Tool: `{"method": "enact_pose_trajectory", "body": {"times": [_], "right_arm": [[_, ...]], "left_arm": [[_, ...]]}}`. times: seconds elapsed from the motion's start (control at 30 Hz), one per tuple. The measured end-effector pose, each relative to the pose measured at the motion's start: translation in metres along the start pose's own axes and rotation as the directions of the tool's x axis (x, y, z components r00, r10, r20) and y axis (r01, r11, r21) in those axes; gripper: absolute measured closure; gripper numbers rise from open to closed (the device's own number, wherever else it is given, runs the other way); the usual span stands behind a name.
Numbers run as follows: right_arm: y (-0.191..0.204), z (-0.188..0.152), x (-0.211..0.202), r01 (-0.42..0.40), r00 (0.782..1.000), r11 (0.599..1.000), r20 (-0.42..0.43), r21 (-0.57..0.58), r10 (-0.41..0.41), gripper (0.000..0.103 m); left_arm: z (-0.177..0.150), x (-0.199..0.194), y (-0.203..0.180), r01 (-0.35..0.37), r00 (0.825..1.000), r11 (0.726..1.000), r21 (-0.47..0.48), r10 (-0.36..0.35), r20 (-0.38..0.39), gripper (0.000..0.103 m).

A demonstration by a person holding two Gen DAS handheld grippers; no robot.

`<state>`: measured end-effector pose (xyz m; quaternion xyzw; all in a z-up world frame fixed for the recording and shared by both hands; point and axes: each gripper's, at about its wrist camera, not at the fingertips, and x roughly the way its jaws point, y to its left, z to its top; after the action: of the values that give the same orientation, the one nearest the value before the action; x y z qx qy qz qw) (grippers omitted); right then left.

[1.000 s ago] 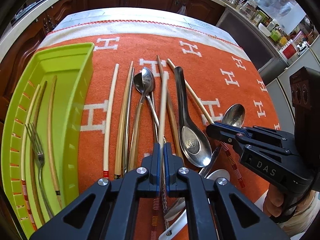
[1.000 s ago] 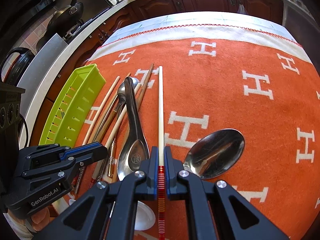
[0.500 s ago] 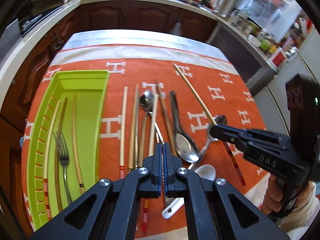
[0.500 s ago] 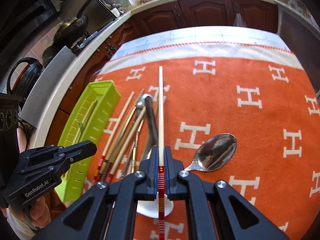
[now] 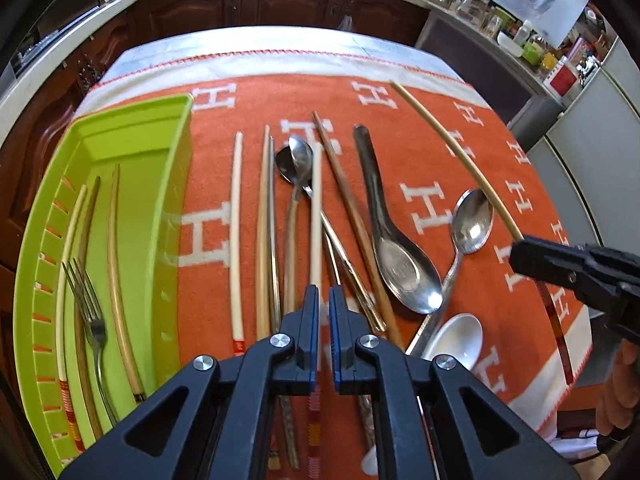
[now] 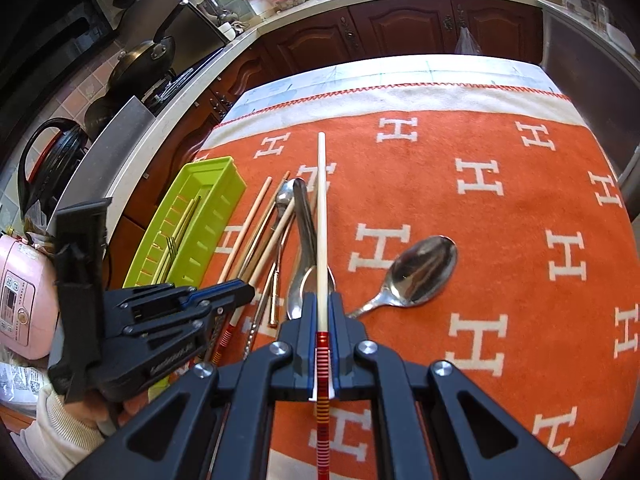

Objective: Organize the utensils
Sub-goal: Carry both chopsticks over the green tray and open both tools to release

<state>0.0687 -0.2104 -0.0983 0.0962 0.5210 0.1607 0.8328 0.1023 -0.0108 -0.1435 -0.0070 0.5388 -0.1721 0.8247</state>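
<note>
Several chopsticks and spoons (image 5: 394, 252) lie side by side on the orange cloth (image 5: 440, 152). A lime green tray (image 5: 132, 200) at the left holds a fork (image 5: 86, 304) and three chopsticks. My left gripper (image 5: 324, 300) hovers above the pile with a narrow gap between its fingers and nothing in it. My right gripper (image 6: 322, 308) is shut on a white chopstick (image 6: 321, 216) with a red-striped end, held lifted above the cloth. That chopstick also shows in the left wrist view (image 5: 452, 148).
A steel spoon (image 6: 420, 272) lies alone on the cloth right of the pile. A white ceramic spoon (image 5: 454, 340) lies near the front. Dark wooden cabinets (image 6: 400, 28) and a counter surround the table. A pink appliance (image 6: 20, 300) stands at the left.
The left gripper has let go of the thin utensil it held and opened slightly. The right gripper has raised the white chopstick higher above the cloth.
</note>
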Motion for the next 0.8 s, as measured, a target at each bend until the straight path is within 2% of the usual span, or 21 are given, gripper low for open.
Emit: {"method": "enact_pose_trajectory", "body": {"times": [0.1,0.33,0.43,0.5,0.67,0.8], "right_arm": [[-0.003,-0.002,0.0,-0.002,1.0,1.0,-0.004,0.01,0.002,0.098],[0.0,-0.004,0.004,-0.013,1.0,1.0,-0.013,0.01,0.014,0.098],[0.003,-0.003,0.003,-0.019,1.0,1.0,-0.014,0.009,0.019,0.098],[0.004,-0.003,0.001,-0.027,1.0,1.0,-0.014,0.011,0.027,0.098],[0.016,0.003,-0.008,-0.052,0.999,0.999,-0.016,0.006,0.052,0.098],[0.035,0.011,-0.011,-0.119,0.993,0.993,-0.023,0.008,0.119,0.098]], "left_arm": [[0.0,0.009,0.004,-0.001,1.0,1.0,-0.005,0.001,-0.026,0.098],[-0.001,0.013,-0.004,-0.04,0.999,0.999,0.032,0.041,-0.009,0.095],[-0.001,0.013,-0.01,-0.087,0.996,0.995,0.042,0.087,-0.009,0.1],[0.002,0.011,-0.012,-0.065,0.997,0.998,0.01,0.066,-0.027,0.1],[0.008,-0.042,-0.016,-0.066,0.997,0.998,0.021,0.065,0.046,0.1],[0.005,-0.094,-0.008,-0.152,0.982,0.988,0.032,0.148,0.117,0.1]]}}
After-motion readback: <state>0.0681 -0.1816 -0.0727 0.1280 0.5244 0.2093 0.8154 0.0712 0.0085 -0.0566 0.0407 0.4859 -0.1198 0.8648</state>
